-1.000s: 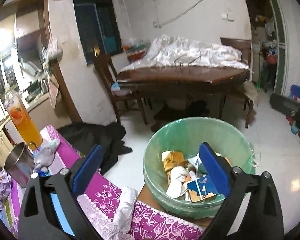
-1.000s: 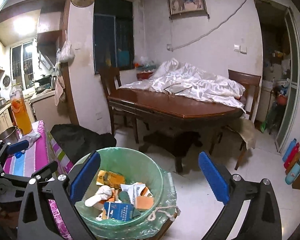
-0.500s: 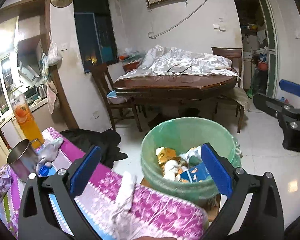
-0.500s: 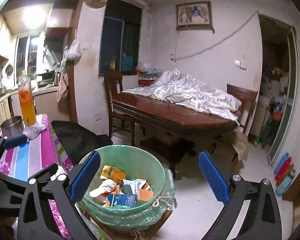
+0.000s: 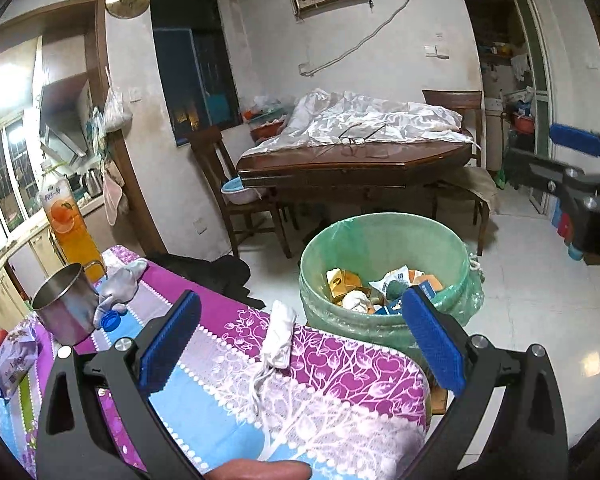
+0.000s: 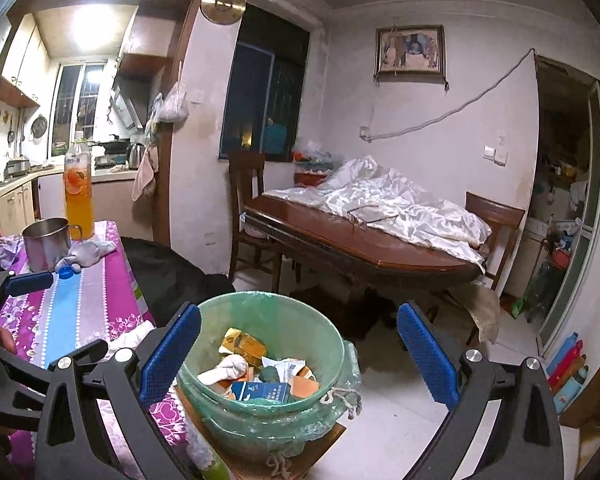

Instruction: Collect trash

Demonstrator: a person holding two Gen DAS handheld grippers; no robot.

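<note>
Left gripper (image 5: 300,344) is held over the near end of the worktop (image 5: 204,396), jaws wide and empty, with a crumpled white tissue (image 5: 281,334) seen lying on the cloth between them. Right gripper (image 6: 298,354) is held above the green-lined trash bin (image 6: 260,412), jaws wide, nothing gripped. Bin is seen just right of the worktop, already loaded with cartons and paper; a steel mug (image 5: 66,304) and blue bottle cap (image 5: 111,321) are seen at the far left.

A steel mug (image 5: 66,303) stands beside an orange drink bottle (image 5: 66,222). White cloth (image 6: 396,204) covers part of the wooden table (image 6: 364,248).
</note>
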